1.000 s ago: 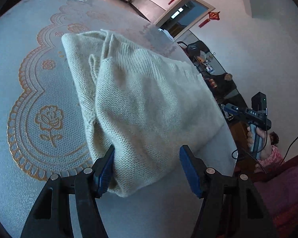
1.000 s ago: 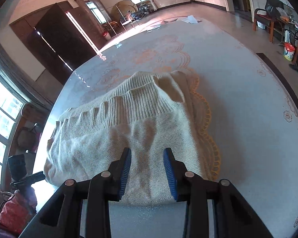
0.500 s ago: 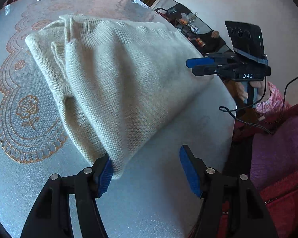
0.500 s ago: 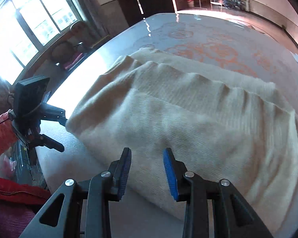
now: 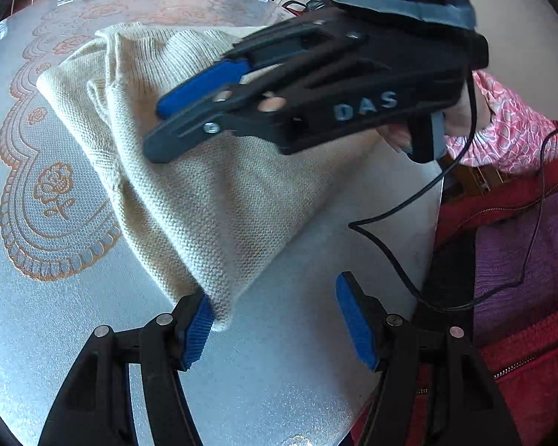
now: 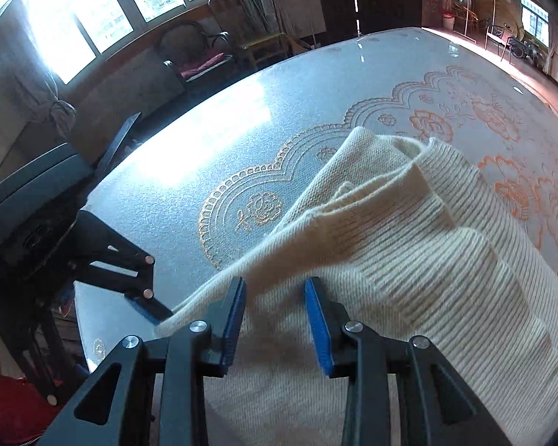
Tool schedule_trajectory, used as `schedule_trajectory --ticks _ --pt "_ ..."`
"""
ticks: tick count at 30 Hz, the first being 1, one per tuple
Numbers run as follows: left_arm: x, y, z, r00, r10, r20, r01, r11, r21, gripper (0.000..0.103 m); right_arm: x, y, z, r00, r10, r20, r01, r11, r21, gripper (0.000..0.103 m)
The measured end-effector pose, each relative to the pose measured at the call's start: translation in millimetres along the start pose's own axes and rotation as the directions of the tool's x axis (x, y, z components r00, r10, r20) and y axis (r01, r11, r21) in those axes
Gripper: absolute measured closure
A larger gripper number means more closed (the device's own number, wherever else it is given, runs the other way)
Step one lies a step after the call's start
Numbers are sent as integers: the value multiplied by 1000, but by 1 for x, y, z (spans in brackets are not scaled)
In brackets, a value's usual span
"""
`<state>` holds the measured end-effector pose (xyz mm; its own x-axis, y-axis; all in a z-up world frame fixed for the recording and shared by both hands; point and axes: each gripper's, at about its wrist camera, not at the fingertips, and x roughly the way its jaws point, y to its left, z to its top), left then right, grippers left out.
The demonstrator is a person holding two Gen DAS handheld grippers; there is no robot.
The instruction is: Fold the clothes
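Your cream sweater lies folded on the silver patterned tablecloth, filling the centre of the left view. Your left gripper stands wide open, empty, its left pad at the sweater's near corner. Your right gripper hovers over the knit, jaws partly open, clamping nothing, and crosses the upper right of the left view.

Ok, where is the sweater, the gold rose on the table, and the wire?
cream knit sweater (image 5: 212, 193): left wrist view, plain knit middle.
gold rose print (image 5: 53, 186): left wrist view, the flower head.
black cable (image 5: 401, 271): left wrist view, loop over the table edge.
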<state>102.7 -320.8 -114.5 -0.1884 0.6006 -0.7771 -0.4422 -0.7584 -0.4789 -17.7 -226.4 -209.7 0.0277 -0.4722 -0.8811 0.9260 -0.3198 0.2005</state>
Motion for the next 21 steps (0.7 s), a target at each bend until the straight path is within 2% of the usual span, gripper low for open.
schedule_trajectory --ticks 3,5,10,17,19,21 --pt "-3 -9 -7 999 44 -15 -43 998 52 38 21 8 8 998 -3 -60 -1 998 -60 68" --pt "-7 -10 -11 998 61 -6 -60 996 64 38 25 15 9 998 -26 -57 19 993 -119 68" --pt "-19 -7 -21 997 76 16 -77 996 50 38 27 18 10 997 -48 -65 38 988 -149 68" --pt "-44 0 -38 994 110 -6 -110 993 37 38 32 11 15 995 -20 -94 7 991 -135 67" --pt "-55 4 -45 992 122 -21 -122 992 24 38 34 18 14 995 -46 -91 32 989 -145 62" --pt "-66 8 -55 991 132 -38 -132 991 2 38 38 30 12 993 -82 -87 63 978 -199 50"
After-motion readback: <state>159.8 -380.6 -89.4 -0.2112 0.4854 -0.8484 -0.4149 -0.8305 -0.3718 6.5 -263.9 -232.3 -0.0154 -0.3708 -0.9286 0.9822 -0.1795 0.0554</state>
